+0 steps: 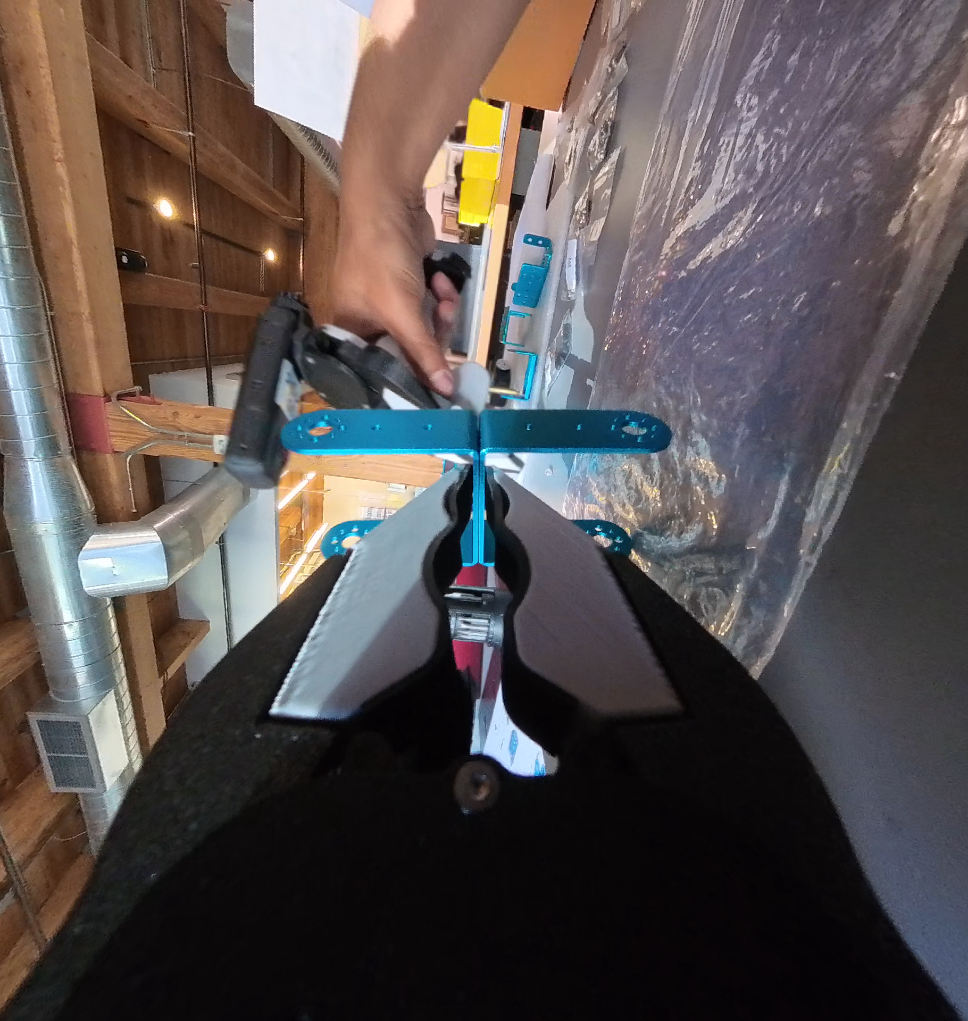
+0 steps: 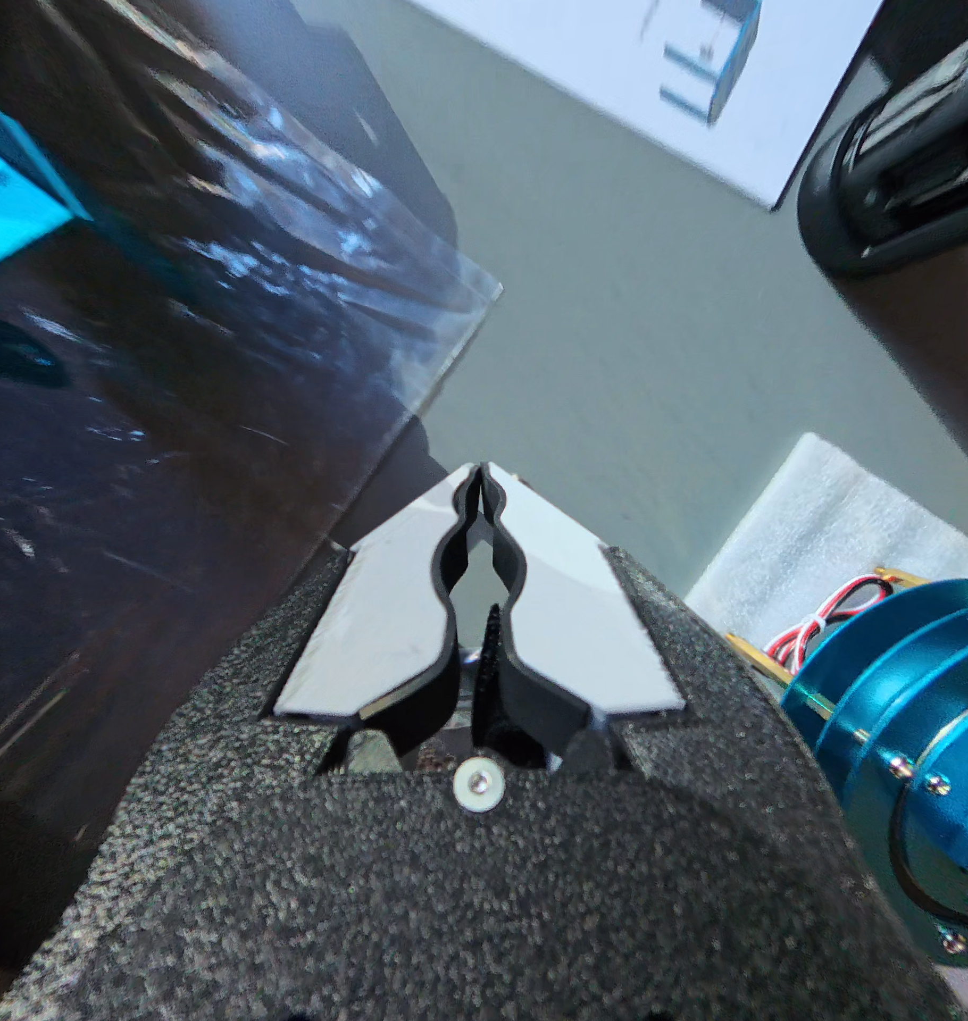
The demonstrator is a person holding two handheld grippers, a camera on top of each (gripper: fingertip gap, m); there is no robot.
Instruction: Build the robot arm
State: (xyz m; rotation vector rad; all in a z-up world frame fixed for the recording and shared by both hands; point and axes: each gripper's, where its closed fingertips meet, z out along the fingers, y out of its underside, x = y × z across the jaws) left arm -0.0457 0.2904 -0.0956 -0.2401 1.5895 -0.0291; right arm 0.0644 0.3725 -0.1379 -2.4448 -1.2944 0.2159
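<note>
I see a wide sheet of clear crinkled plastic (image 1: 774,309) over the grey table (image 2: 609,309). My left gripper (image 1: 479,475) has its fingers closed on two blue metal brackets (image 1: 473,433), pinched back to back and held in the air, their perforated arms spreading left and right. My right gripper (image 2: 480,469) has its tips pressed together, holding nothing. A blue metal wheel (image 2: 913,735) with red and white wires (image 2: 802,630) lies beside it.
</note>
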